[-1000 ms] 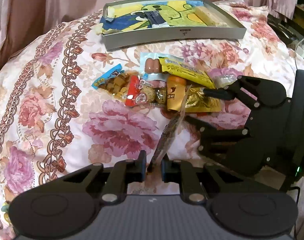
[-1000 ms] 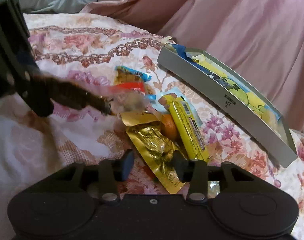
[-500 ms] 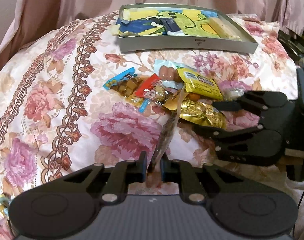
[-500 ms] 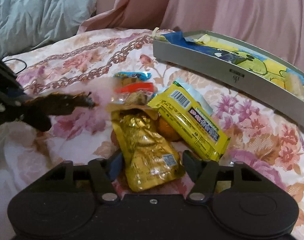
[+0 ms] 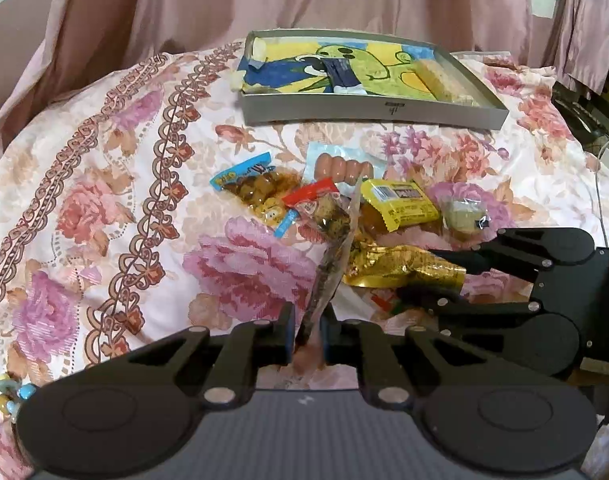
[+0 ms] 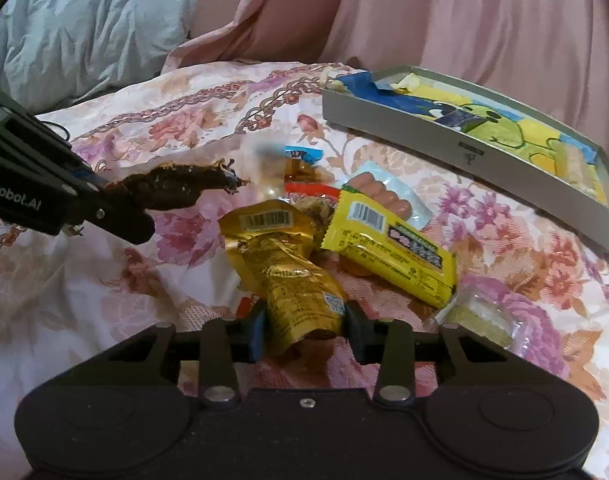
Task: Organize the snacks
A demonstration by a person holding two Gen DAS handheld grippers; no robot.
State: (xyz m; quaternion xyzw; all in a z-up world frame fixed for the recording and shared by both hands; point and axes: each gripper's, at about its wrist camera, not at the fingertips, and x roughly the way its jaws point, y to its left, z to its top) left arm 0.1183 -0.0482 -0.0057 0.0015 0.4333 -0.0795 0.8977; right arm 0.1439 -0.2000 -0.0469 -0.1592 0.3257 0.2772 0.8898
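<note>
My left gripper (image 5: 306,336) is shut on the end of a thin clear packet of dark dried snack (image 5: 332,268), held up above the flowered bedspread; the right wrist view shows this gripper (image 6: 116,216) and packet (image 6: 176,190) at the left. My right gripper (image 6: 306,332) has its jaws closing on a crumpled gold pouch (image 6: 292,276), with both pads against the pouch's sides. In the left wrist view the right gripper (image 5: 424,276) pinches the gold pouch (image 5: 388,264) at the pile's near edge. A grey tray (image 5: 368,110) with a cartoon lining lies beyond the pile.
The pile holds a yellow bar (image 6: 388,248), a sausage pack (image 6: 380,192), a blue-topped packet (image 5: 248,180), a red packet (image 5: 310,196) and a small clear cake packet (image 6: 484,316). A pale bar (image 5: 440,80) lies in the tray. Pink curtains hang behind; a blue quilt (image 6: 64,28) lies far left.
The right gripper's jaws have narrowed onto the gold pouch, which lay flat and is now crumpled and raised at its near end. The left gripper still holds the dark snack packet.
</note>
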